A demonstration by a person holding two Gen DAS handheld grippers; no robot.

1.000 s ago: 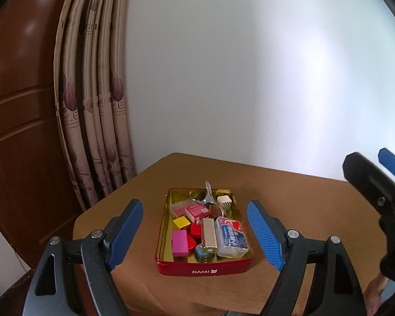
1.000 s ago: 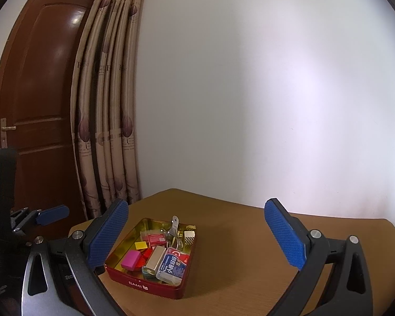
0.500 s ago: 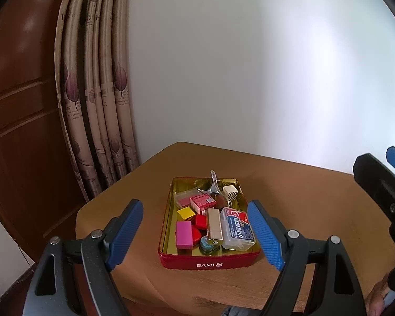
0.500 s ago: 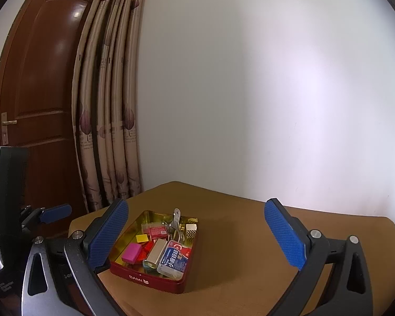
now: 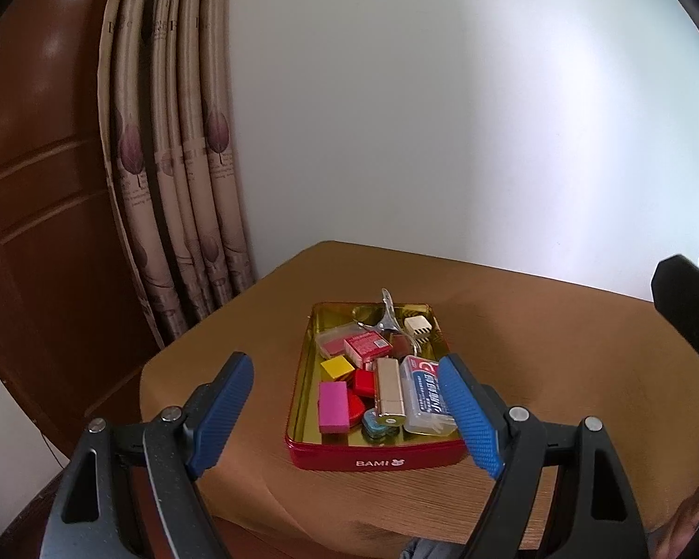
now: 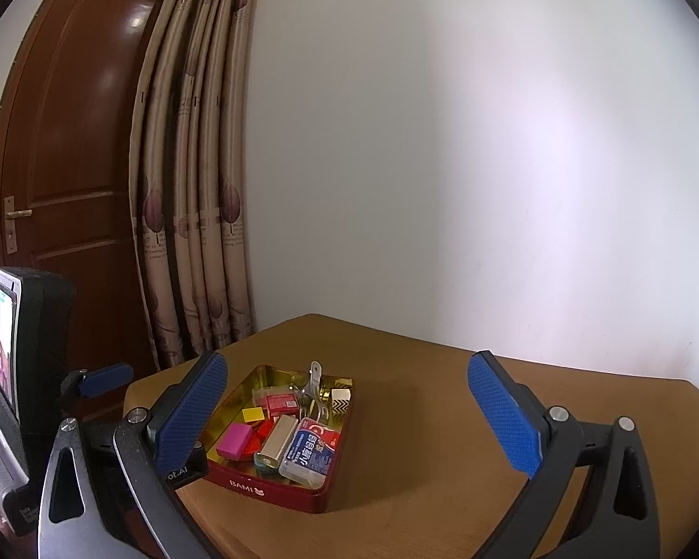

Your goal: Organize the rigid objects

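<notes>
"BAMI" on red tin (image 5: 377, 459) front wall.

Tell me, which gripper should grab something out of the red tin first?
Probably the left gripper: it is open and the red tin sits straight between its fingers. The right gripper, also open, faces mostly bare table.

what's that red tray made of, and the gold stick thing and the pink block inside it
The red tray looks like painted tin: glossy red outside, mirror-like gold inside. The gold stick seems to be brushed metal or metallised plastic, with a soft satin sheen. The pink block looks like matte plastic or painted wood; it shows no glare.
</notes>
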